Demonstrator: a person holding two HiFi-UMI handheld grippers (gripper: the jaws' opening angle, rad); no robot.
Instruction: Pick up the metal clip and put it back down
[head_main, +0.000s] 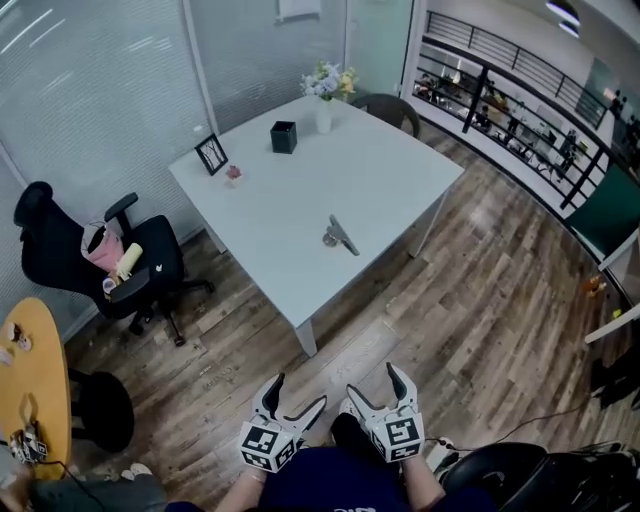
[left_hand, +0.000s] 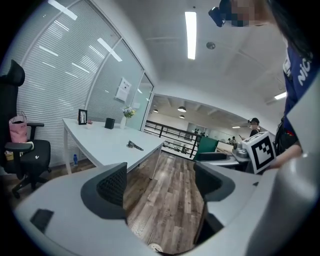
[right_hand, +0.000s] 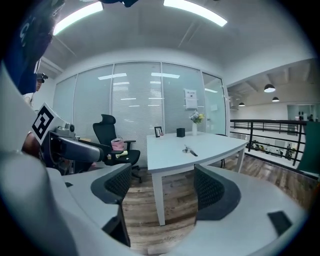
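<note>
The metal clip (head_main: 340, 236) lies on the white table (head_main: 290, 210), toward its near right part; it also shows small in the left gripper view (left_hand: 134, 146) and the right gripper view (right_hand: 189, 150). Both grippers hang over the wooden floor well short of the table's near corner. My left gripper (head_main: 297, 393) is open with nothing between its jaws. My right gripper (head_main: 374, 385) is also open and empty. The marker cubes sit just behind the jaws, near the person's body.
On the table's far side stand a black cup (head_main: 283, 136), a picture frame (head_main: 211, 153) and a vase of flowers (head_main: 325, 95). A black office chair (head_main: 90, 262) with a pink bag stands left of the table. A railing (head_main: 520, 110) runs at right.
</note>
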